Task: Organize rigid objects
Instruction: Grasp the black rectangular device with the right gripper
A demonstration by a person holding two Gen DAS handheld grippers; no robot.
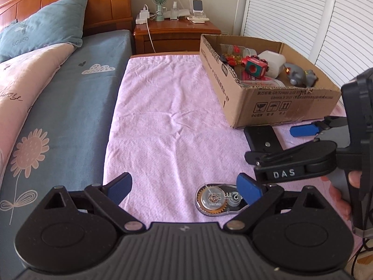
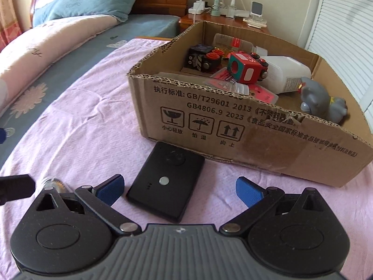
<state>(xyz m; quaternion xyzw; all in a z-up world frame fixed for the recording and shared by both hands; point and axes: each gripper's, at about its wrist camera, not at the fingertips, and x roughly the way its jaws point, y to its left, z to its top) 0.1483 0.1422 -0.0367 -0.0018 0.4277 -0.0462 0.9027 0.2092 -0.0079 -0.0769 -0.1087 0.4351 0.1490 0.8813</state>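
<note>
A flat black case (image 2: 165, 182) lies on the pink cloth just in front of the cardboard box (image 2: 209, 121). My right gripper (image 2: 180, 190) is open, its blue pads (image 2: 249, 191) standing clear on either side of the case's near end. A clear correction tape dispenser (image 1: 219, 200) lies beside the right pad of my open left gripper (image 1: 185, 189), which holds nothing. In the left wrist view the right gripper (image 1: 277, 143) reaches in from the right over the black case (image 1: 262, 137). The box holds a red cube toy (image 2: 244, 67), a grey elephant toy (image 2: 319, 100) and a white bottle (image 2: 286, 72).
The pink cloth (image 1: 167, 116) covers a table beside a bed (image 1: 70, 107) with a blue sheet and pillows. A wooden nightstand (image 1: 172, 32) with a small fan and chargers stands behind. White slatted doors (image 1: 326, 23) are at the right. A hand (image 1: 338, 193) grips the right tool.
</note>
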